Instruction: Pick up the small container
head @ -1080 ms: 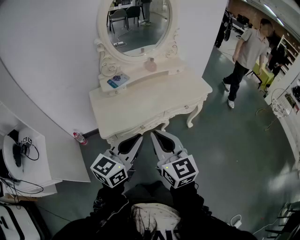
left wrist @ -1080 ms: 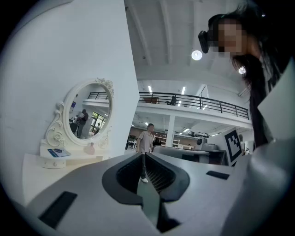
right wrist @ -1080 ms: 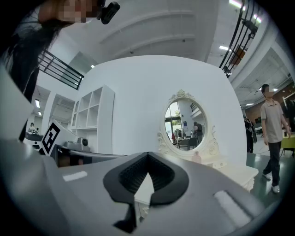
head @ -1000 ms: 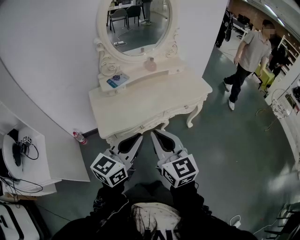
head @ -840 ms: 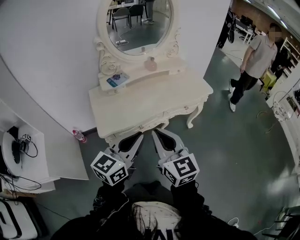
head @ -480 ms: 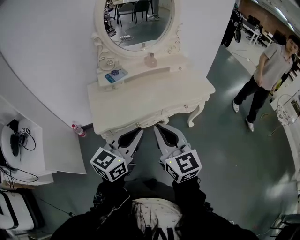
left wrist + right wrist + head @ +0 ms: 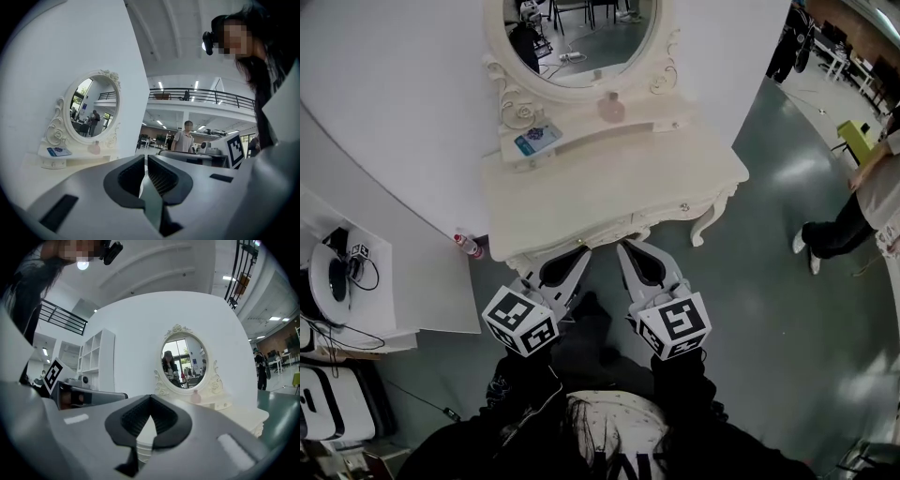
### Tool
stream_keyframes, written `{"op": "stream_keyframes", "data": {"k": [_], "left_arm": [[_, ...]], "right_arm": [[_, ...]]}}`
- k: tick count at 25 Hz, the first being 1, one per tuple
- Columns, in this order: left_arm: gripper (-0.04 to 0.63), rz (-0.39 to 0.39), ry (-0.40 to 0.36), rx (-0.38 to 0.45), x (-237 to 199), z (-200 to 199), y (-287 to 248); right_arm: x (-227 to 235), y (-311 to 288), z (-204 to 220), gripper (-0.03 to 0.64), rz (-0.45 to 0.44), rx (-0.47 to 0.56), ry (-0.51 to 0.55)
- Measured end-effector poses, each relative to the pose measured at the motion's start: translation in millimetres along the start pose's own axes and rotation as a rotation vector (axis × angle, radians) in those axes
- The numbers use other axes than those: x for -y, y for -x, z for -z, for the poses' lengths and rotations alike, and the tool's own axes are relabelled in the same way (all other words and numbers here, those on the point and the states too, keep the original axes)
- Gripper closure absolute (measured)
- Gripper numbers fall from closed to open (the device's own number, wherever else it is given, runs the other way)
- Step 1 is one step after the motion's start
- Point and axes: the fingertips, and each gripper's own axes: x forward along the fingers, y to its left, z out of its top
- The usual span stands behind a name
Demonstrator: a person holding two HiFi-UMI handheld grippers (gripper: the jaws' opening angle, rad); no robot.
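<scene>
Both claws are closed, with their ribbed pads together and nothing between them. My left claw [image 7: 579,253] and my right claw [image 7: 624,247] sit side by side in front of me. Their tips point at the near edge of the cream-white carved dressing tabletop [image 7: 609,192], and I cannot tell whether they are level with its top or below it.

The small pale pink round container [image 7: 610,110] is well ahead of both claws, across the full depth of the tabletop. It stands upright on the raised cream shelf [image 7: 647,127] at the foot of the oval mirror with a scrolled white frame [image 7: 581,37]. In the left gripper view it is ahead and to the left of the tips. In the right gripper view it is ahead and to the right. Neither claw touches it.

Further left on that shelf, on the left claw's side, lies a flat blue-and-white card [image 7: 536,140]. On the grey floor [image 7: 750,309] just left of the left claw is a clear plastic bottle with a red cap [image 7: 467,246], close to the white wall. Far to the right of the right claw a person in dark trousers [image 7: 848,220] stands well apart from the tabletop.
</scene>
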Motion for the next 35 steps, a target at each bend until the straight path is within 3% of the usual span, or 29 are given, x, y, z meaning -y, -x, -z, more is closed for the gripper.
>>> {"op": "stream_keyframes", "data": {"k": [10, 16, 21, 29, 35], "left_arm": [[0.594, 0.0, 0.003, -0.026, -80, -12, -67], [0.594, 0.052, -0.025, -0.039, -139, -36, -126], [0.594, 0.085, 0.0, -0.04, -187, -47, -168], [0.594, 0.126, 0.035, -0.039, -234, -56, -211], [0.594, 0.103, 0.062, -0.039, -259, -56, -231]], "right_arm": [[72, -64, 9, 0.618, 0.053, -0.04, -0.012], [123, -132, 2, 0.618, 0.089, -0.057, -0.008], [157, -186, -3, 0.618, 0.104, -0.072, 0.013], [197, -245, -2, 0.618, 0.123, -0.098, 0.019], [220, -266, -1, 0.618, 0.116, -0.121, 0.017]]}}
